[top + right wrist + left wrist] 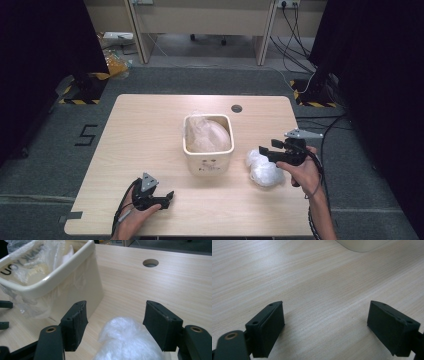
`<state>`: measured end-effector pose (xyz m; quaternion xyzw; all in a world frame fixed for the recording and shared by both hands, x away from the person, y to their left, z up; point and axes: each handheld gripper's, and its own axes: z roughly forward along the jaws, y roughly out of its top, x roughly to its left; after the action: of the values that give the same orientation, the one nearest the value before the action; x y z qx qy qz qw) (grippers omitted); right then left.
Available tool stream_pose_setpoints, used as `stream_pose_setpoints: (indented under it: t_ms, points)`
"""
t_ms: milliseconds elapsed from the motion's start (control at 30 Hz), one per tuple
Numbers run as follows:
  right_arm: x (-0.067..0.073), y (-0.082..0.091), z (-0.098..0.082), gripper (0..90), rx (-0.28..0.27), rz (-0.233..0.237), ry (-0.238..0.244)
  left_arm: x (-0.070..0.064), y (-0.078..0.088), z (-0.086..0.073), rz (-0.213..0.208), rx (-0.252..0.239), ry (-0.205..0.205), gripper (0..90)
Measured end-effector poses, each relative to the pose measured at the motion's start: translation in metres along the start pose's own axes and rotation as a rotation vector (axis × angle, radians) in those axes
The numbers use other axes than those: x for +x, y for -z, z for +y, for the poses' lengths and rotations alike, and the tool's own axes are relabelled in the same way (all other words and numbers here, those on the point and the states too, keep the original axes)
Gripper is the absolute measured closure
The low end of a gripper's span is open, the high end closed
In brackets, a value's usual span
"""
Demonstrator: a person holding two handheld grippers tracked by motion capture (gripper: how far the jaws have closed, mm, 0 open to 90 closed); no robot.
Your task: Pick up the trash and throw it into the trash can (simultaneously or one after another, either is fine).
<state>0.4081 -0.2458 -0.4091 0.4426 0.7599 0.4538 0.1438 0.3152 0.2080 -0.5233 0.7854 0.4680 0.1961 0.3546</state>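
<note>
A cream square bin (209, 164) stands mid-table, lined with a clear plastic bag (207, 135) that bulges inside it. To its right a crumpled white plastic bundle (263, 167) lies on the wood. My right gripper (262, 151) hovers over the bundle's near side, open. In the right gripper view the bundle (127, 342) sits low between the jaws of that gripper (116, 308), and the pads stand clear of it. The bin (82, 290) is just left of them. My left gripper (170, 196) rests near the front left edge, open (325, 325), with bare wood between its jaws.
A round cable hole (236, 108) is in the table behind the bin. The bin's bottom edge (362, 245) shows far ahead of the left jaws. Dark curtains flank the table, and cables trail on the floor at the right.
</note>
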Motion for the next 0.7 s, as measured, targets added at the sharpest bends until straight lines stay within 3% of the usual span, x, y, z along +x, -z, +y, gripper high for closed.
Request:
stream_pose_setpoints:
  t_ms: [200,600,700]
  points:
    - [-0.008,0.003,-0.022,34.8,-0.015,-0.009,-0.046,-0.001,0.0,0.0,0.004,0.0,0.004,13.2]
    - [-0.023,-0.011,-0.047,26.8,0.094,-0.071,-0.071,0.0,0.0,0.0,0.004,0.0,0.004,13.2]
    - [-0.026,-0.022,-0.055,26.5,0.132,-0.056,-0.104,-0.001,0.0,0.0,0.004,0.0,0.005,13.1]
